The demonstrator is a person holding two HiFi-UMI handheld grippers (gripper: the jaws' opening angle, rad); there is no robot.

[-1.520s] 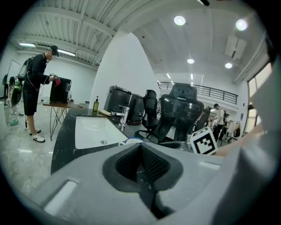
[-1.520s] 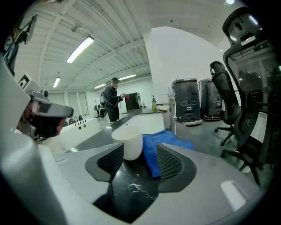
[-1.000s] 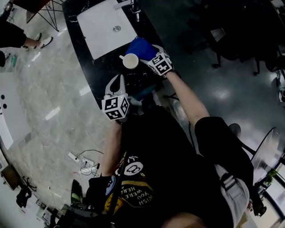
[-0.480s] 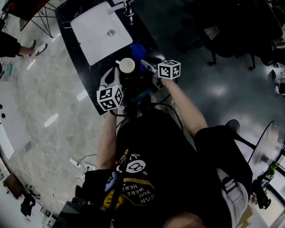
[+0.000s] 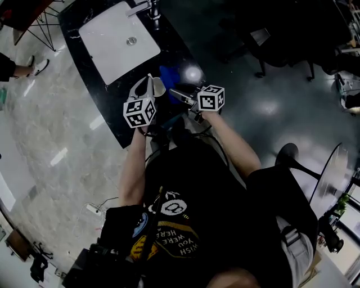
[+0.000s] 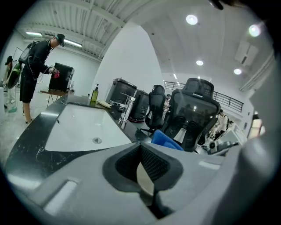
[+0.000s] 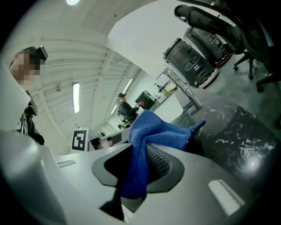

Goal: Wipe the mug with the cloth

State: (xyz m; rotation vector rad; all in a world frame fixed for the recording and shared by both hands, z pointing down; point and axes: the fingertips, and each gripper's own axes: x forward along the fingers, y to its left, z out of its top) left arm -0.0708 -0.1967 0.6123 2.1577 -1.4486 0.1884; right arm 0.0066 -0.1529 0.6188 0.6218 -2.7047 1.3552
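The cream mug [image 5: 160,87] is at the black counter's near edge, and only a thin cream strip of the mug [image 6: 145,178] shows in the left gripper view, pinched between the pads. My left gripper [image 5: 148,83] is shut on it. Just right of the mug, my right gripper [image 5: 178,94] is shut on the blue cloth [image 7: 147,132], which bunches up out of the jaws and hangs down between them. The blue cloth [image 5: 169,75] lies close behind the mug in the head view. Most of the mug is hidden by the left gripper's fingers.
A white sink basin [image 5: 115,42] with a faucet [image 5: 147,7] is set into the black counter [image 5: 95,84] beyond the mug. A soap bottle [image 6: 94,96] stands at the sink's far end. Black office chairs [image 6: 193,110] stand to the right. A person [image 6: 37,66] stands at the far left.
My right gripper closed on the blue cloth and lifted it off the counter. My left gripper moved up to the mug and took hold of it. The two grippers came closer together.
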